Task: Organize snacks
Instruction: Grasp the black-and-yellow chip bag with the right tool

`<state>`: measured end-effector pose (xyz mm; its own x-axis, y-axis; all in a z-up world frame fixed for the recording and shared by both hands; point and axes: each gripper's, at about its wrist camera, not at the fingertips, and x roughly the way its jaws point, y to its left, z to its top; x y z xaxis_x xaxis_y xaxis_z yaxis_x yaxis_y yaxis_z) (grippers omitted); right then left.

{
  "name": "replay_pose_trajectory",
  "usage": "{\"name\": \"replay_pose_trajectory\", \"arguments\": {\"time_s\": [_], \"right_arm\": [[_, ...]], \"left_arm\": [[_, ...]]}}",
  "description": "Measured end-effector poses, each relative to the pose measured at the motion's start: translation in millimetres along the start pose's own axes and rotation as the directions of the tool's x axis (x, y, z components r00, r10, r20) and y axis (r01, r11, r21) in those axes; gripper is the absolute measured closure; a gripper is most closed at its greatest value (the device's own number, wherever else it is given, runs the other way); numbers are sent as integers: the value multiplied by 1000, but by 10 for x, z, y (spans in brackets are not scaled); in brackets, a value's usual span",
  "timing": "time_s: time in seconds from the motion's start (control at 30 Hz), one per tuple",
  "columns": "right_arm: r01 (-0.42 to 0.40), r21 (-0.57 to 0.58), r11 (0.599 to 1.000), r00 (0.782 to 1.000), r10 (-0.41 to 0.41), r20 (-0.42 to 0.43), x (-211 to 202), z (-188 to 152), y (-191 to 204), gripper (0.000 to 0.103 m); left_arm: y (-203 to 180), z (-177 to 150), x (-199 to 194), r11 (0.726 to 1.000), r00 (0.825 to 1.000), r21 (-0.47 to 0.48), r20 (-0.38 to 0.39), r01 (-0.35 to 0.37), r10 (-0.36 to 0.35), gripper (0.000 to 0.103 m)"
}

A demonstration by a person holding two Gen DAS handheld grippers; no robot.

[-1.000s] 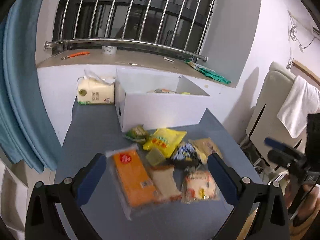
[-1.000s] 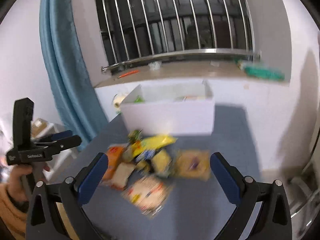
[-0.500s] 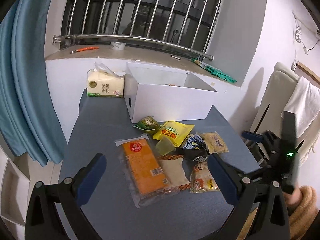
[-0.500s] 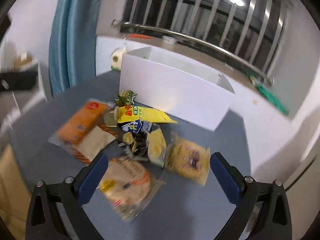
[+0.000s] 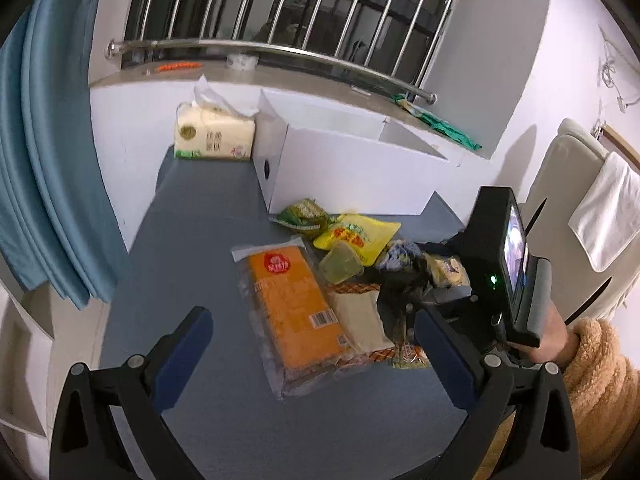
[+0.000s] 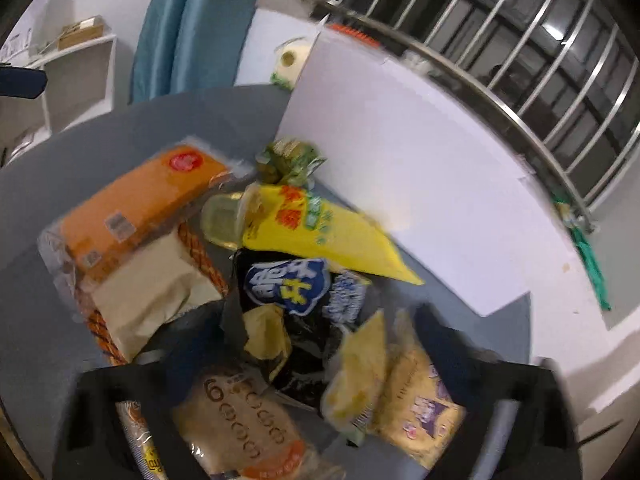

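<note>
**Right gripper drops into the snack pile**

Grey tabletop (image 5: 192, 240) under a barred window holds the scene. Over the last second the right gripper (image 6: 320, 344) has swung from well above the table down into the heap; its fingers, blurred, look spread around the black-and-blue packet (image 6: 304, 288), not yet closed. The left gripper (image 5: 316, 352) stays open, hovering over the orange packet (image 5: 292, 300). Beyond lie the yellow bag (image 6: 320, 232) and the white box (image 5: 352, 176), the likely destination. A first pick seems imminent.
</note>
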<state>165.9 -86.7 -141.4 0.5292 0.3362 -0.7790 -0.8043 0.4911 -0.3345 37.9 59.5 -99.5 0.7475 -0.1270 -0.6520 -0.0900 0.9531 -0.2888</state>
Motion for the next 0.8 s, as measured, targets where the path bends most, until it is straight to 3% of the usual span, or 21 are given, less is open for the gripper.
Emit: {"name": "replay_pose_trajectory", "arguments": {"time_s": [0.1,0.2,0.3,0.63,0.8], "right_arm": [[-76,114,991,997,75,19,-67,-9,-150,42],[-132,244,961,991,125,46,-198,-95,-366,43],[-213,349,912,975,174,139,-474,-230,-561,43],[-387,558,734,901,172,399,-1326,-693,-873,43],[-410,591,695,887,154,435,-1419,-852,-860,43]], "left_arm": [[39,-30,99,1000,999,-18,-36,-23,23,0],[68,-39,229,998,995,-27,-87,-56,53,0],[79,-32,393,995,987,-30,-136,-94,89,0],[-37,73,866,991,973,-87,-218,-102,81,0],[14,162,1127,975,960,-140,-245,-172,134,0]]}}
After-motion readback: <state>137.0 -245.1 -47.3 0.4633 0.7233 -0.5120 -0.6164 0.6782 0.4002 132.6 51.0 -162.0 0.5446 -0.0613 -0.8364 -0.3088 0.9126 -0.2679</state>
